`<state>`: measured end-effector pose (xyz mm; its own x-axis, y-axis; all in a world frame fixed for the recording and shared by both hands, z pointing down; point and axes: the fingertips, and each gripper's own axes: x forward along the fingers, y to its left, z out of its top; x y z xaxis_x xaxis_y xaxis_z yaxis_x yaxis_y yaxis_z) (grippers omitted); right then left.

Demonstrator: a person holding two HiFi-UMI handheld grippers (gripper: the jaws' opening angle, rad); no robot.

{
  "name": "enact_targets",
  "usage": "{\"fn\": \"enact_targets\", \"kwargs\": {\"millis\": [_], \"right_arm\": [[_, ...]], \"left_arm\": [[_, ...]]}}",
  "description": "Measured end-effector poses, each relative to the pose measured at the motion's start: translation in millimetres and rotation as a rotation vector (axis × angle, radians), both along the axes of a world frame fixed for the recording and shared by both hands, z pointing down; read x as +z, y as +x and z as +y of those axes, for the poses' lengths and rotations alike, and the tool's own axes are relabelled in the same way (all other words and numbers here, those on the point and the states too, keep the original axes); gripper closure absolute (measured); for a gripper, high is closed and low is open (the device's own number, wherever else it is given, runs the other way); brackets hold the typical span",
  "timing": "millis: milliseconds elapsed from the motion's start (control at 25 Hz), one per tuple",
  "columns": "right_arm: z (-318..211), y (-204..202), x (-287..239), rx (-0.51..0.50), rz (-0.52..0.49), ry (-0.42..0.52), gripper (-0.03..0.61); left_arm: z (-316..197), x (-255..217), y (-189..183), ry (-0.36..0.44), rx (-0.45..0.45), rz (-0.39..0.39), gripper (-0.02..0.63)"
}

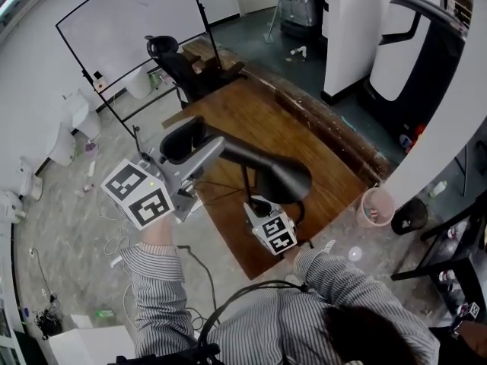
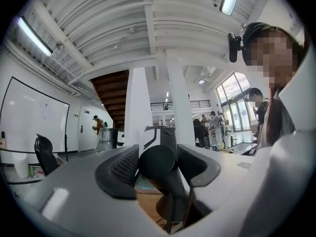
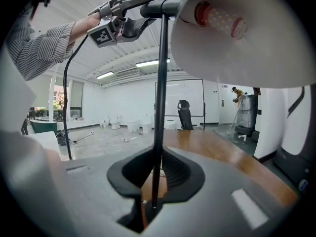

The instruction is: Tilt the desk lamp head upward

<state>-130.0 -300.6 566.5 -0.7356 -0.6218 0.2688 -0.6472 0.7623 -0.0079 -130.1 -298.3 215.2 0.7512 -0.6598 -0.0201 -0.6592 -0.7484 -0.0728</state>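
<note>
Both claws clamped on the desk lamp (image 1: 228, 152)
Left claw (image 2: 158, 158) pinches the lamp head (image 3: 237, 33) at its narrow rear end; right claw (image 3: 155, 171), below it, pinches the thin stem (image 3: 159, 93) over the bench (image 1: 304, 139).

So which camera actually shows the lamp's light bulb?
The right gripper view: it looks up into the pale shade, where the bulb shows plainly. The head view sees only the shade's dark back from above; the left gripper view shows just the lamp head's dark rear end between its jaws.
</note>
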Motion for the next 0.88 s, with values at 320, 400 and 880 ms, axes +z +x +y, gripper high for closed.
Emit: {"fn": "enact_targets", "kwargs": {"millis": [320,400,880], "right_arm": [[0.5,-1.1,4.1,0.005,-0.024,-0.021,0.529],[1.3,-0.2,4.2,0.0,-0.025,-0.03,0.529],[1.2,0.0,3.7,-0.003,-0.026,-0.032,0.529]], "left_arm": [[8.1,-1.7,-5.6,0.056,0.006,0.055,0.365],[10.0,-1.7,-6.6,0.077,0.004,0.085,0.365],[13.9,14.5,-28.8,0.111,-0.035,0.322,0.365]]}}
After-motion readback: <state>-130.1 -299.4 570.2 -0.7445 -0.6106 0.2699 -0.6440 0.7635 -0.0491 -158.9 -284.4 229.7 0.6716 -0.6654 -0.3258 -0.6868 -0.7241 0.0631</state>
